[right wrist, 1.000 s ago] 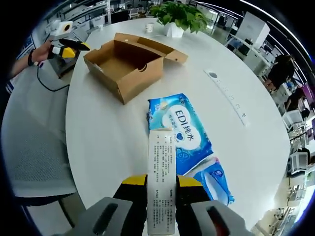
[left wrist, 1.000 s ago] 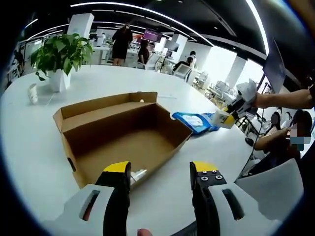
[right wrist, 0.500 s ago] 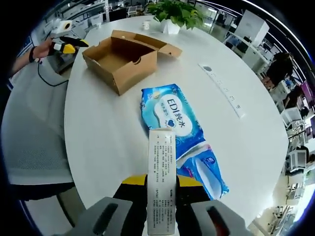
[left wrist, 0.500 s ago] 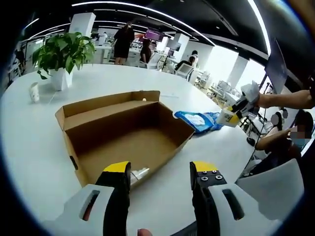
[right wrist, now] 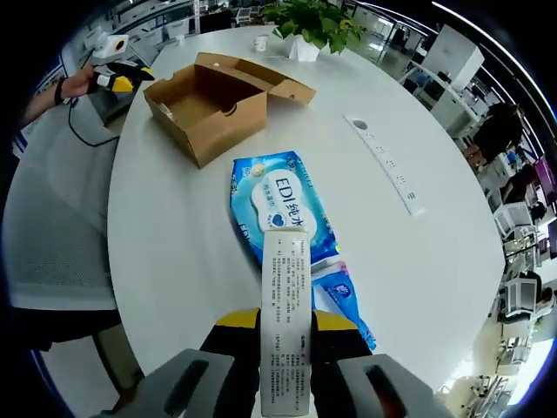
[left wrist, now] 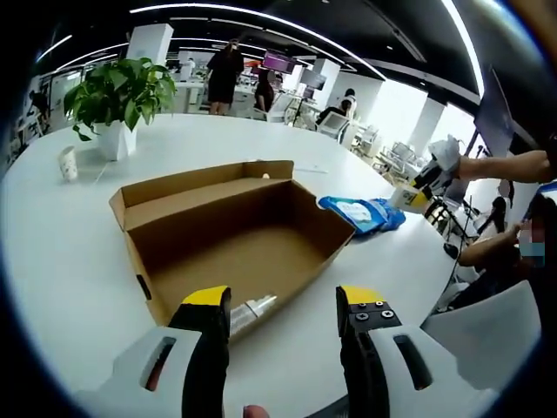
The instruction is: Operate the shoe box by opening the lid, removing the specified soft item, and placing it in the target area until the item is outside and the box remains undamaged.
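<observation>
Already out of the shoe box [right wrist: 211, 102]: blue wet-wipe pack [right wrist: 283, 213] lying flat on the round white table [right wrist: 418, 261], well apart from the box, lid flap folded back, cardboard looking sound. Right gripper [right wrist: 285, 324] clenched on a pale printed strip [right wrist: 285, 313] running up from the jaws toward the pack; whether label or part of the wrapper, cannot tell. Left gripper [left wrist: 283, 305] released, jaws spread and empty, hovering near the box's close wall; inside the box [left wrist: 235, 235] a small pale object [left wrist: 252, 309] by the near edge, too blurred to name. Judged as the placing step, nearly finished. To do it well: lower the strip until the pack bears its own weight, then part the jaws slowly and lift straight away, so that nothing drags the soft wrapper across the tabletop or flips it. Best kept clear of the long grey bar [right wrist: 383, 165] lying further along the table and away from the table's edge. Left gripper better held off the cardboard, or at most steadying a wall lightly, since a pinch could crease it. Potted plant [left wrist: 117, 96] and paper cup [left wrist: 68, 163] well beyond the box, no obstacle.
</observation>
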`<move>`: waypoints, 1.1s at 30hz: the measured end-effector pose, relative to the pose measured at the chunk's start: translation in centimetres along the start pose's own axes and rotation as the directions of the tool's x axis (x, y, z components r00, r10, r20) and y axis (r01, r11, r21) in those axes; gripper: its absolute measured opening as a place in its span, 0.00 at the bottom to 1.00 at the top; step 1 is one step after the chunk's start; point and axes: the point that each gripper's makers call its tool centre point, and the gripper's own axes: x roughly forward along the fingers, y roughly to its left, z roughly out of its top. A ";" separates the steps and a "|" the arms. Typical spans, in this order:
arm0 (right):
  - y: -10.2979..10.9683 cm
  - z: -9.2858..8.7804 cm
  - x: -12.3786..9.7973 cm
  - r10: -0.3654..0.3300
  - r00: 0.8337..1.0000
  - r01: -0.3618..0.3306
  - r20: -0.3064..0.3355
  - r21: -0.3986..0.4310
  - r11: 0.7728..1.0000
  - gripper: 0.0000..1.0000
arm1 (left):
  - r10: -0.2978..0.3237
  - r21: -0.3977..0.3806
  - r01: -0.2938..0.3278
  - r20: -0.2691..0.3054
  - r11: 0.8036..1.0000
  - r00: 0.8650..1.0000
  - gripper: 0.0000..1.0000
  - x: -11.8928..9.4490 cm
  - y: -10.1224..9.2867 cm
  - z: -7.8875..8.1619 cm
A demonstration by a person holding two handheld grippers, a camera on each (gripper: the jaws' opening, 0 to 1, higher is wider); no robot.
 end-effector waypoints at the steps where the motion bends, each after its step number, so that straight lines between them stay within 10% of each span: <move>1: -0.5 0.0 0.1 -0.002 1.000 0.002 -0.002 -0.003 1.000 0.17 | 0.006 -0.002 -0.006 0.000 1.000 1.000 0.50 0.0 0.2 0.0; 33: -9.9 0.0 4.6 -0.035 0.999 0.033 -0.023 -0.103 0.994 0.17 | 0.099 0.013 -0.099 -0.036 0.995 0.994 0.51 -0.3 2.7 -1.0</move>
